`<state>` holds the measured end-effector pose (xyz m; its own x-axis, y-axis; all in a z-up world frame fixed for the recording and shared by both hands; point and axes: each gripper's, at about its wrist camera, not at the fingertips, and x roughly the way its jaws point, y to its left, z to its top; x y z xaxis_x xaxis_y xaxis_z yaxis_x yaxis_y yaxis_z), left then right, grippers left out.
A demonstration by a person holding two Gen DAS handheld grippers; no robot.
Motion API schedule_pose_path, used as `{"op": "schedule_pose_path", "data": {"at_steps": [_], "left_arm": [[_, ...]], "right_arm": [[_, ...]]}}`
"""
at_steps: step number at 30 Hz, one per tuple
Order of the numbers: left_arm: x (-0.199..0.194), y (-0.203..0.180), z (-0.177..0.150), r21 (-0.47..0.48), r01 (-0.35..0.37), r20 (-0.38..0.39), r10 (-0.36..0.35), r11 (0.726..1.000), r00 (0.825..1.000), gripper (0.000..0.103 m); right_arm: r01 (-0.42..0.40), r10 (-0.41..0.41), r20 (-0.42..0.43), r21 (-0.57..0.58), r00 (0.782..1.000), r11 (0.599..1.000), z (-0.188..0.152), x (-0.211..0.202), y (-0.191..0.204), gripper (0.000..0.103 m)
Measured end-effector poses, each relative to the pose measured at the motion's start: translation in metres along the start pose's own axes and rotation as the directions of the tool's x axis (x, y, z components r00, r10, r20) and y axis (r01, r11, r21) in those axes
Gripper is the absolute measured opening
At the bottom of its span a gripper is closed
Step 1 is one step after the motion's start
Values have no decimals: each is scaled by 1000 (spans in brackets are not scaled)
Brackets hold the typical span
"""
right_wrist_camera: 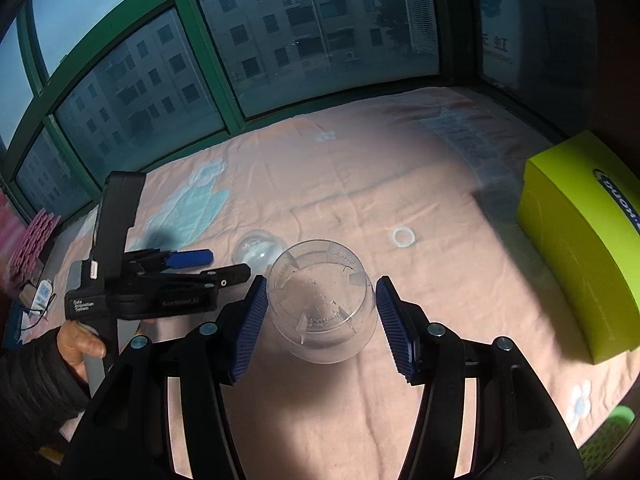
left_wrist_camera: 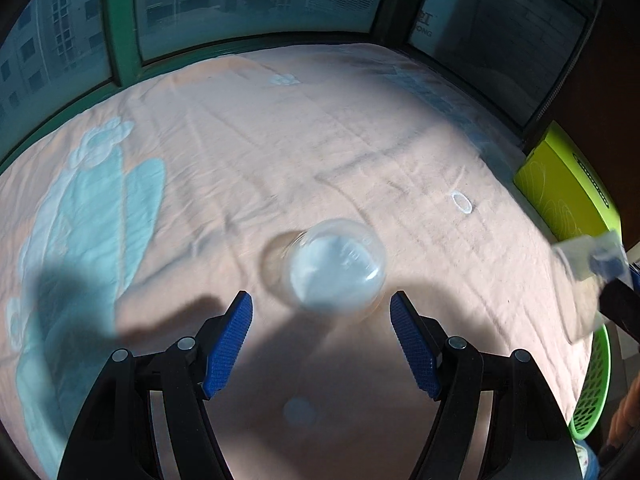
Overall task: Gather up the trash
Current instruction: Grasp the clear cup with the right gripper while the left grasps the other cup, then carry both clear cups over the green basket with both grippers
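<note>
A clear plastic cup point(right_wrist_camera: 322, 304) sits between the blue pads of my right gripper point(right_wrist_camera: 322, 320), which is shut on it and holds it above the pink bedspread point(right_wrist_camera: 400, 184). That held cup point(left_wrist_camera: 584, 268) shows blurred at the right edge of the left wrist view. A second clear cup point(left_wrist_camera: 336, 268) lies on its side on the bedspread point(left_wrist_camera: 280, 120), just ahead of my open left gripper point(left_wrist_camera: 321, 308), whose pads do not touch it. The right wrist view also has this lying cup point(right_wrist_camera: 258, 252), with the left gripper point(right_wrist_camera: 230, 263) close beside it. A small white ring point(left_wrist_camera: 462, 203) point(right_wrist_camera: 403, 237) lies further right.
A yellow-green box point(right_wrist_camera: 580, 256) point(left_wrist_camera: 568, 188) stands at the bed's right edge. A green mesh basket point(left_wrist_camera: 592, 392) point(right_wrist_camera: 612, 440) sits below the bed's near right corner. Green-framed windows point(right_wrist_camera: 224, 80) run along the far side. A sleeved hand point(right_wrist_camera: 78, 344) holds the left gripper.
</note>
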<state>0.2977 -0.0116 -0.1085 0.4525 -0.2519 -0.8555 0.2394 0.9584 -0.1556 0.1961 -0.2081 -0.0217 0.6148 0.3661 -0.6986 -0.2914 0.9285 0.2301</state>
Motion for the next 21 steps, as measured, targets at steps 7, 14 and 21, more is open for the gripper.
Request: {"op": "schedule_pose_path", "data": {"at_steps": [7,14,21], "left_arm": [[25,-7,15,5,-36,-19,36,999,999,69],[30,-13,16,18,-61,-8,61,998,998,62],[5,-26,3,11,-27,9,27,1000,1000,62]], "right_arm": [[28,-29,18,58,999,998,-21,-30,-25,56],[75,-78,37,90,996,993,-45,-59,-40,56],[114,-121,48,129,992,985,-72,-85,-52,56]]}}
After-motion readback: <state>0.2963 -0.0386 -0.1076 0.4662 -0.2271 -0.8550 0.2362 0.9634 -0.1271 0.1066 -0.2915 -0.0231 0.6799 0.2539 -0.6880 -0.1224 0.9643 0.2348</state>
